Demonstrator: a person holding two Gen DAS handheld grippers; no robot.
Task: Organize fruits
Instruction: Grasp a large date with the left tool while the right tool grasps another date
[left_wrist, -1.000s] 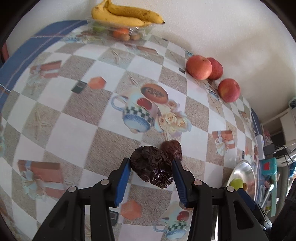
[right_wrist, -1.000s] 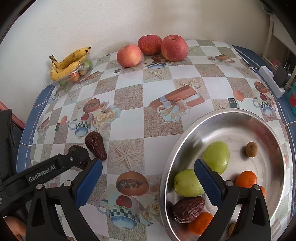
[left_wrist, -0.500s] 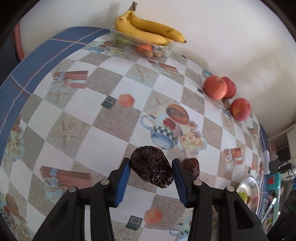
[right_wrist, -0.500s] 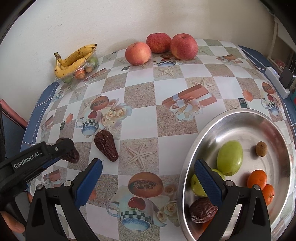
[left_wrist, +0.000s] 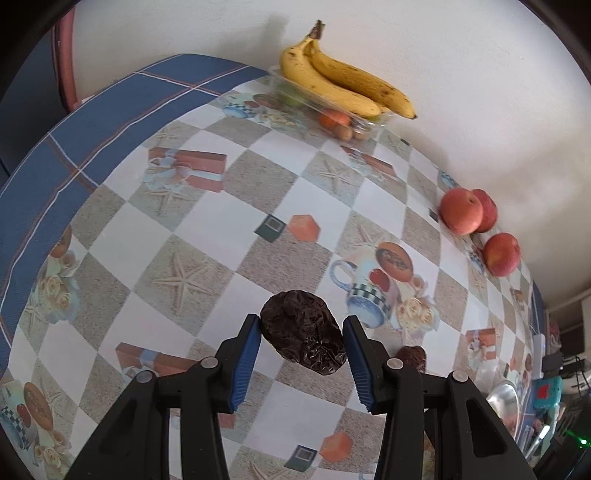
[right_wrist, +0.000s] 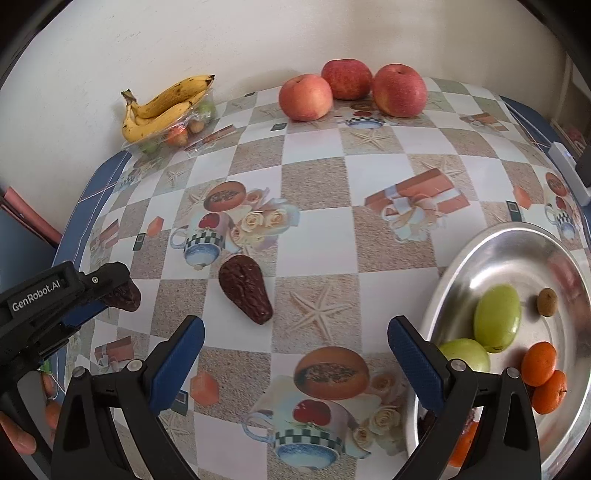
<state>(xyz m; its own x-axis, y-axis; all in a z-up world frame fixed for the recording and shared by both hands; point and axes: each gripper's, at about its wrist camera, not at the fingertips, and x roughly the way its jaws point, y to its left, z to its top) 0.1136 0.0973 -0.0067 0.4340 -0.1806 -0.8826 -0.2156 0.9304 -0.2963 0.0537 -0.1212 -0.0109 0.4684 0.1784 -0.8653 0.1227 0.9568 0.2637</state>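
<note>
My left gripper (left_wrist: 303, 345) is shut on a dark wrinkled date (left_wrist: 303, 338) and holds it above the tablecloth; it also shows at the left of the right wrist view (right_wrist: 110, 295). A second date (right_wrist: 245, 288) lies on the cloth ahead of my right gripper (right_wrist: 295, 341), which is open and empty above the table. A steel bowl (right_wrist: 517, 243) at the right holds green fruits (right_wrist: 496, 317), oranges (right_wrist: 539, 363) and a small brown fruit (right_wrist: 546, 301). Three apples (right_wrist: 349, 92) sit at the back.
Bananas (right_wrist: 166, 107) lie on a clear plastic tray of small fruits (left_wrist: 332, 118) at the back left by the wall. The table's blue-bordered edge (left_wrist: 74, 155) runs along the left. A white power strip (right_wrist: 569, 173) lies at the far right.
My left gripper has lifted the date and drawn back to the left, away from the second date. My right gripper has shifted left, so the bowl sits further right in its view.
</note>
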